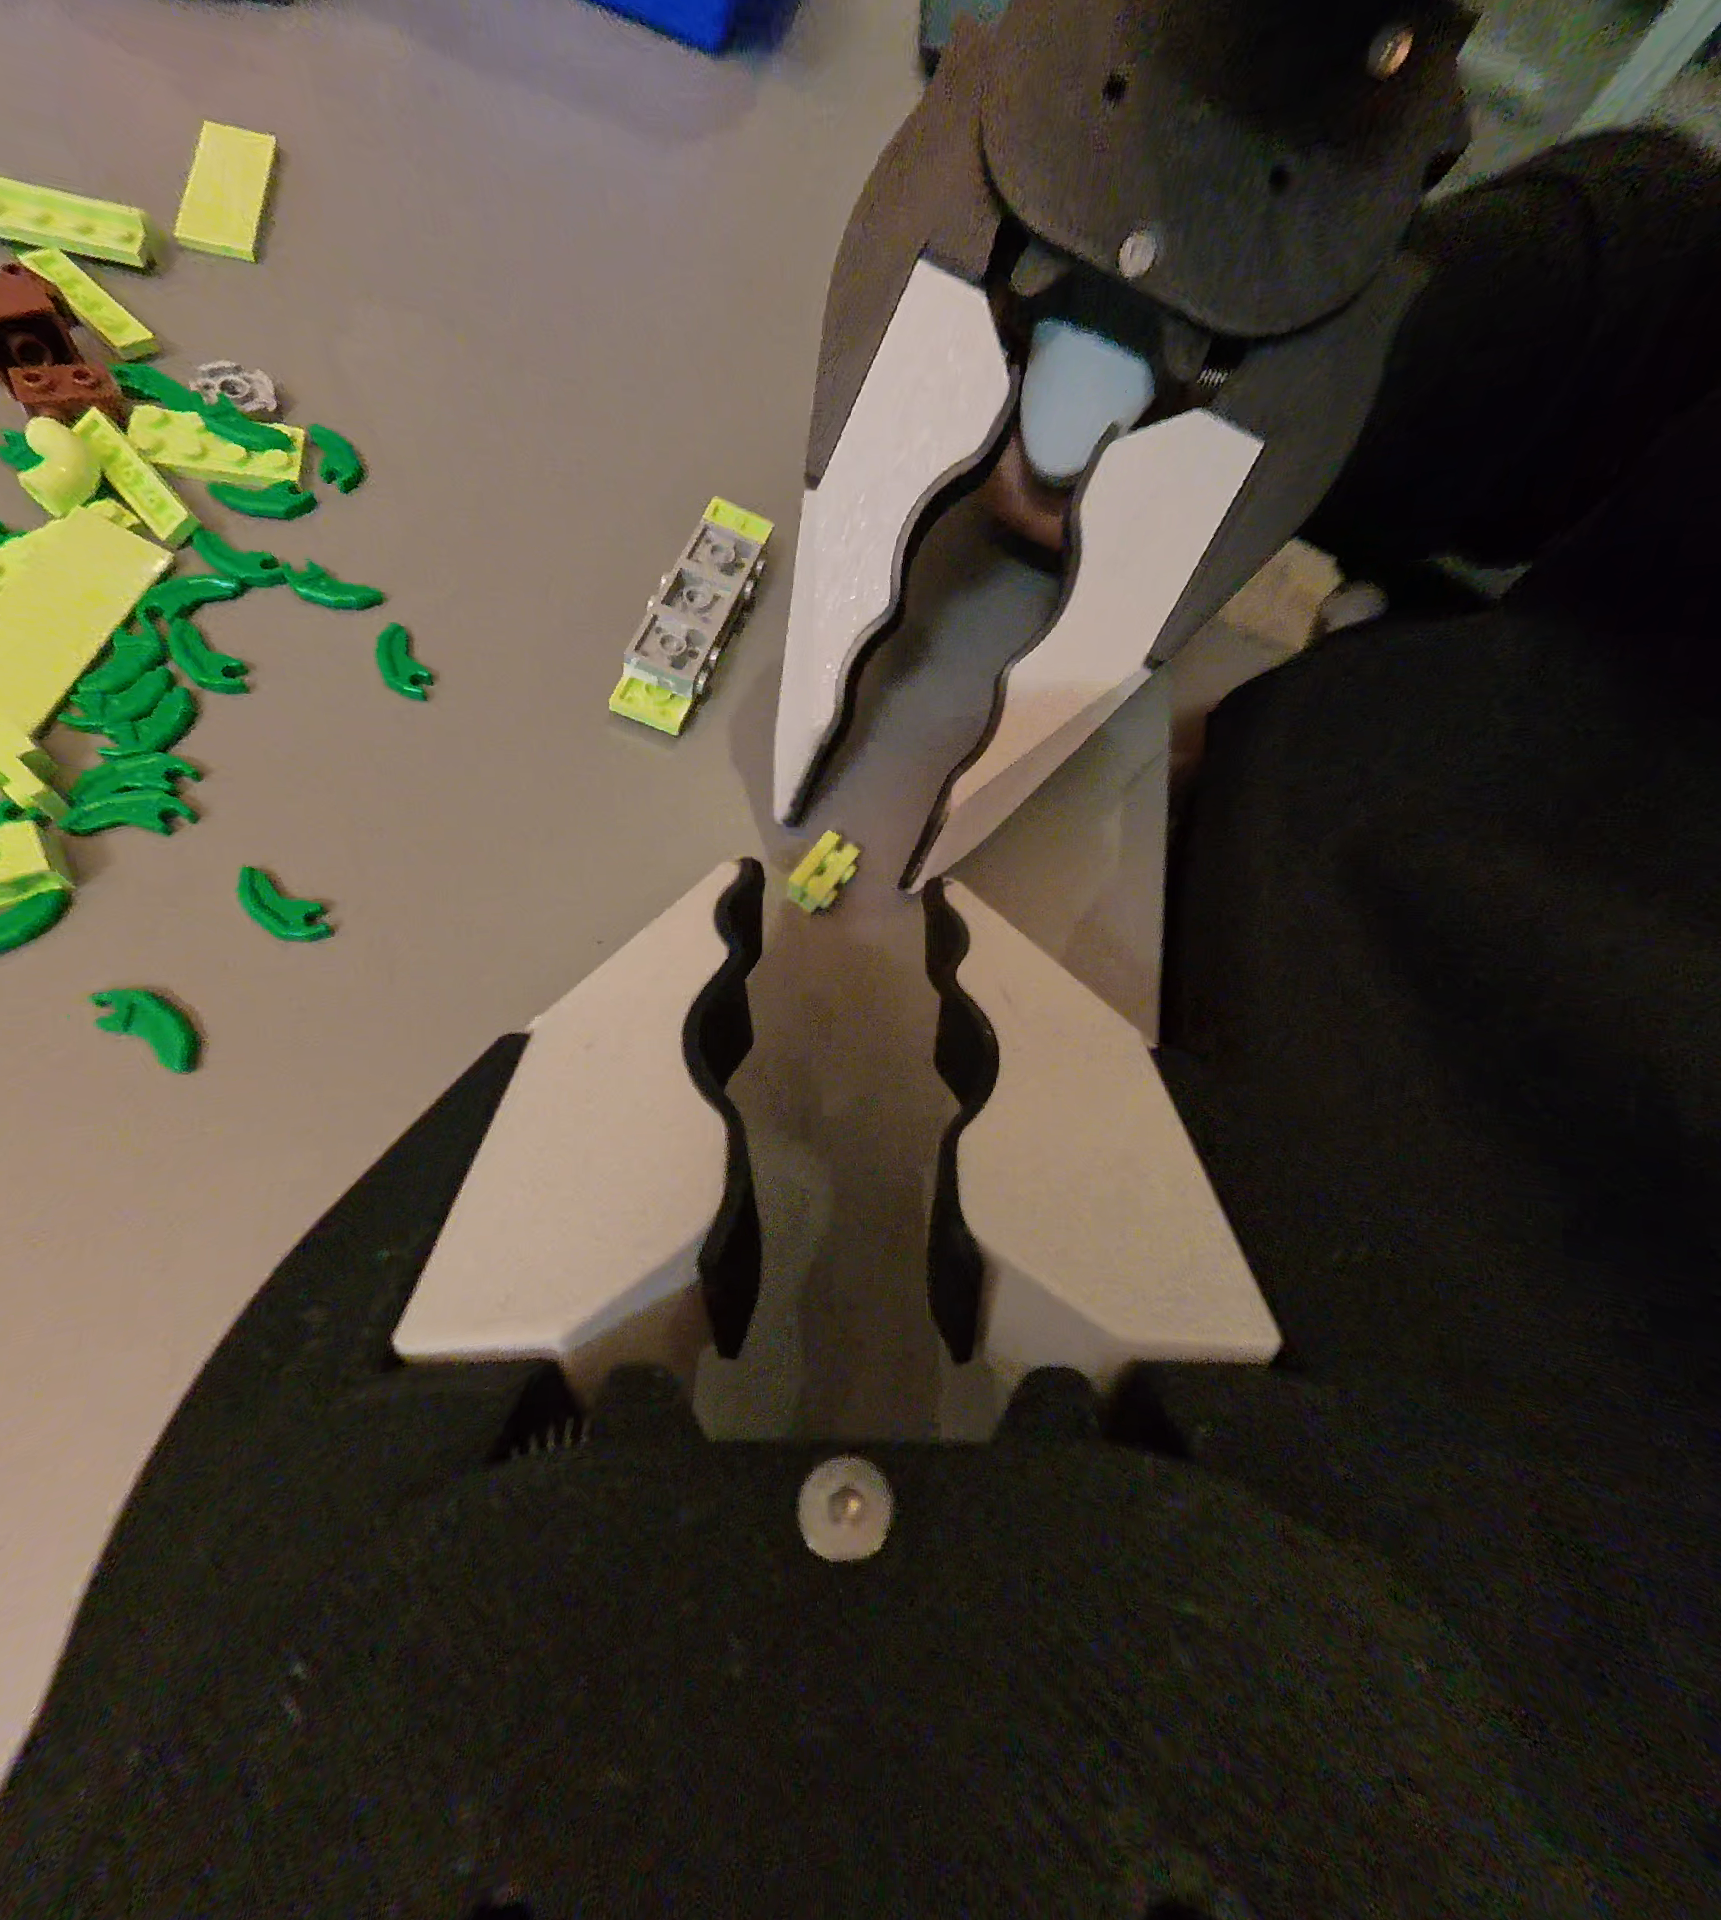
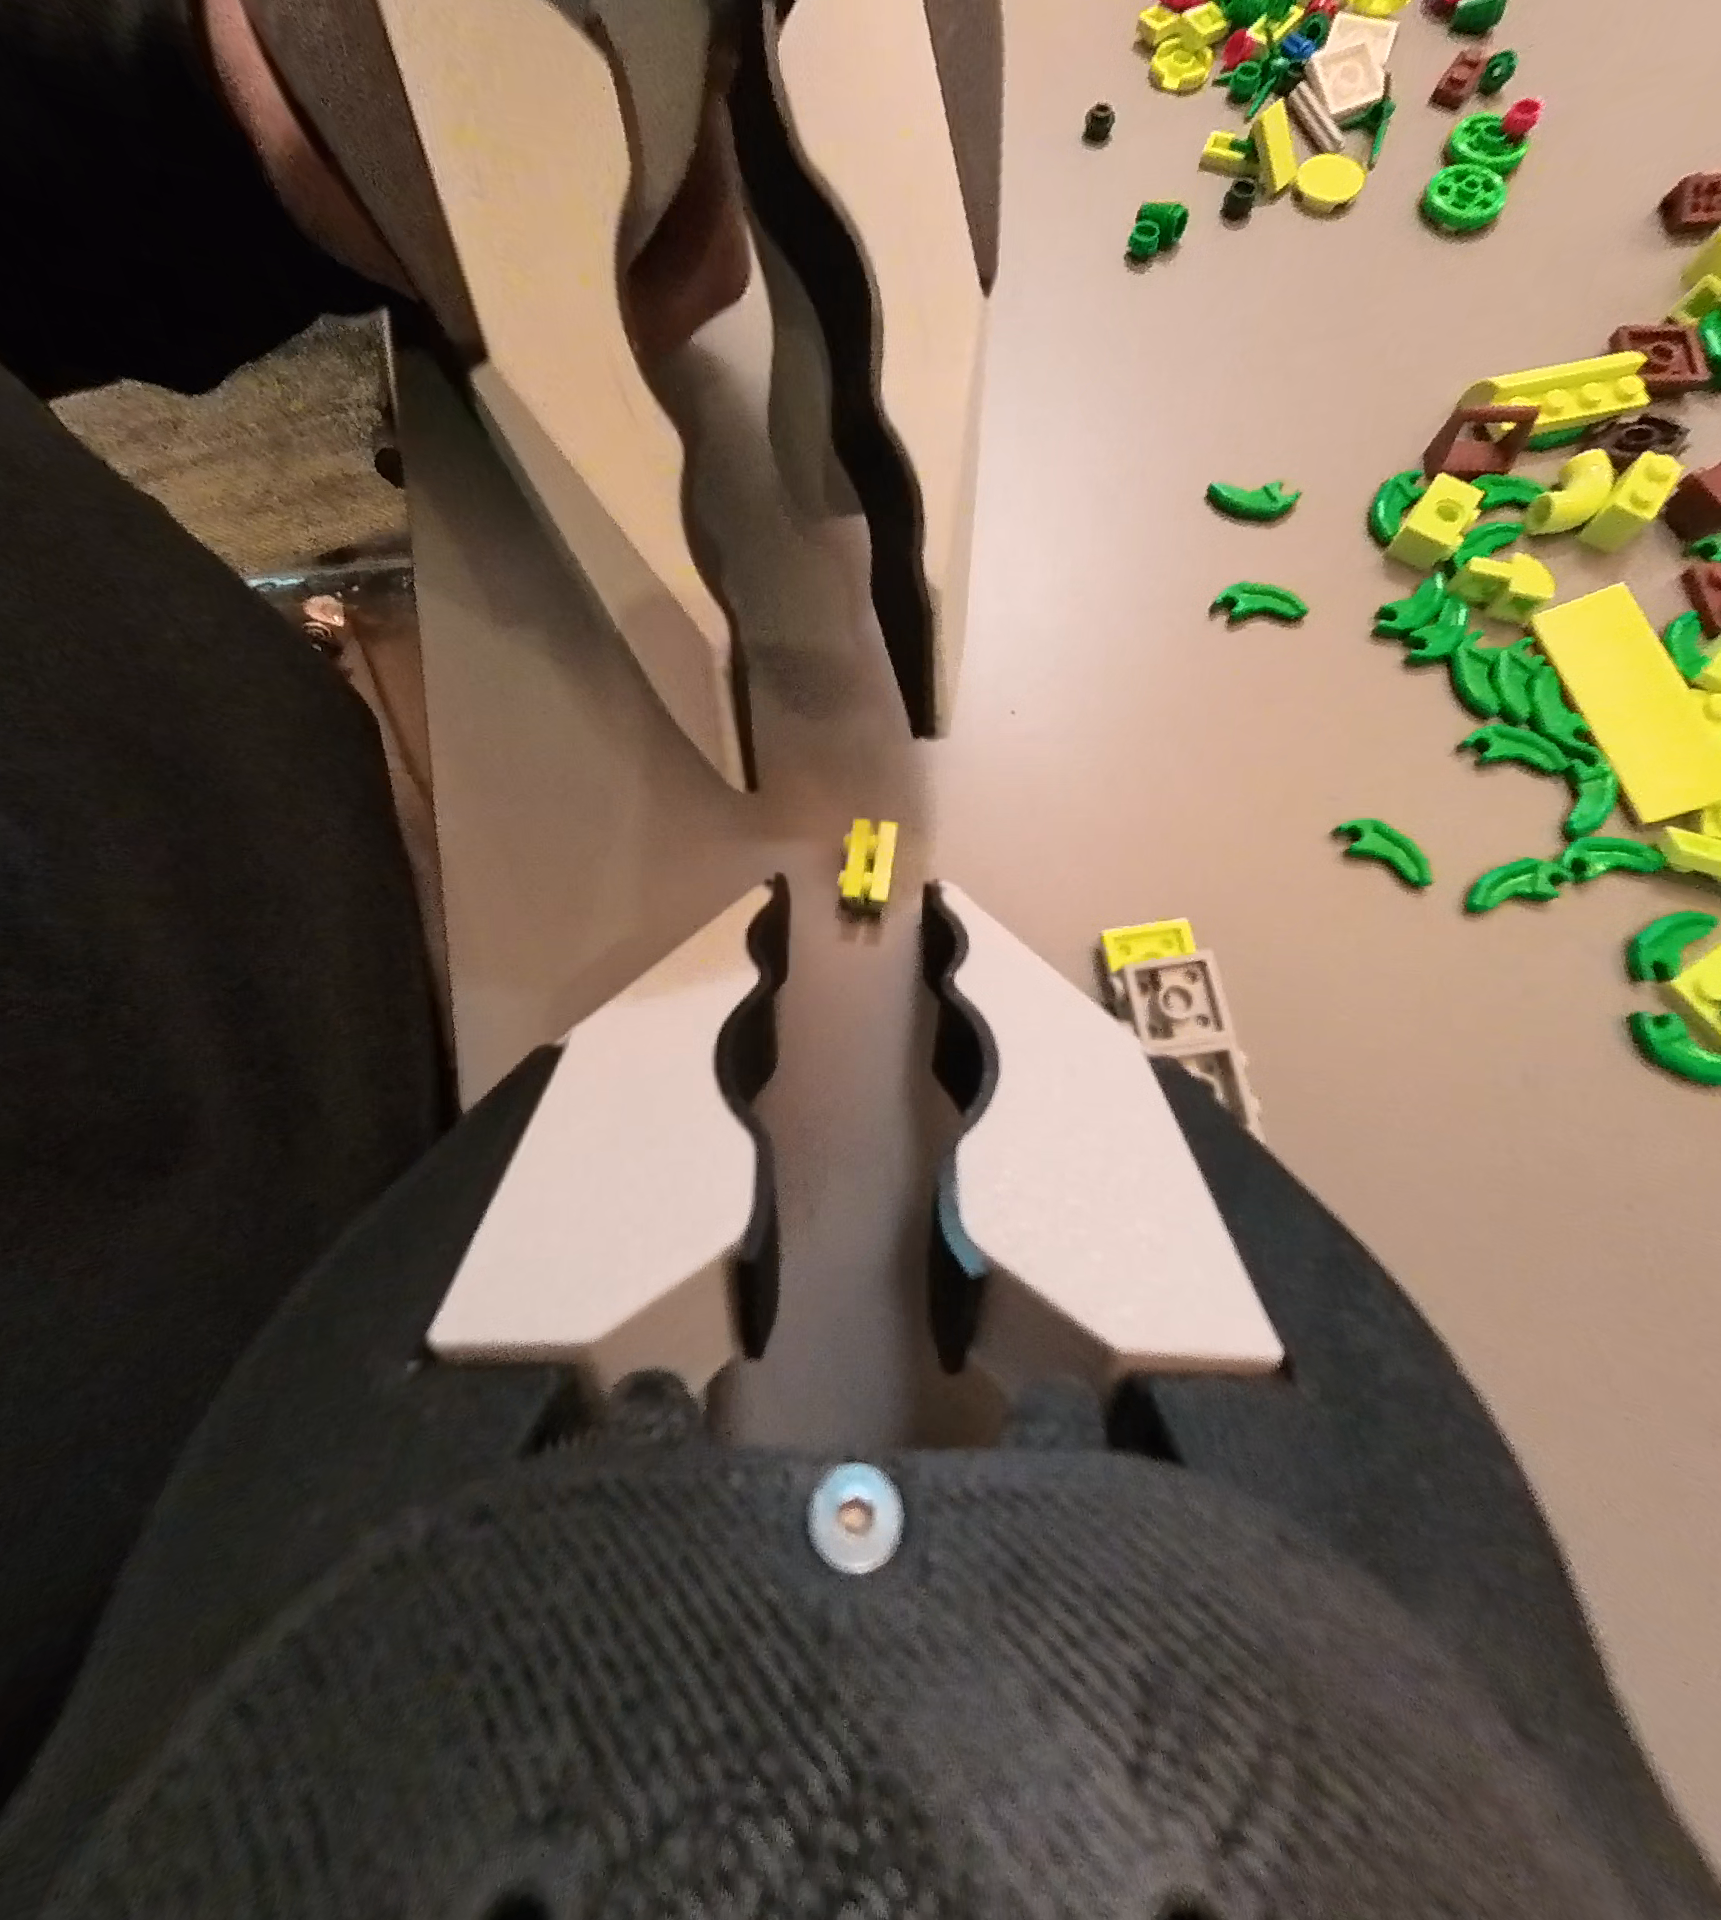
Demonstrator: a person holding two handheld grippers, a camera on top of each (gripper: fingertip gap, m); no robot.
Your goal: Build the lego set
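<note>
Facing claws (image 1: pixel 840 881) (image 2: pixel 854 888) gaping, tiny lime piece (image 1: pixel 823 871) between, untouched

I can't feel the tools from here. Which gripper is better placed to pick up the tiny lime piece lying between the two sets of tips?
Probably the right gripper. The lime piece already sits at its open tips, nearly centred. At the left gripper the piece also lies between open tips, but off toward one finger and skewed.

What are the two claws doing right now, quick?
Left claw: open, holding nothing; the tiny lime piece lies on the table between its tips.
Right claw: open, holding nothing, facing the same piece.
</note>
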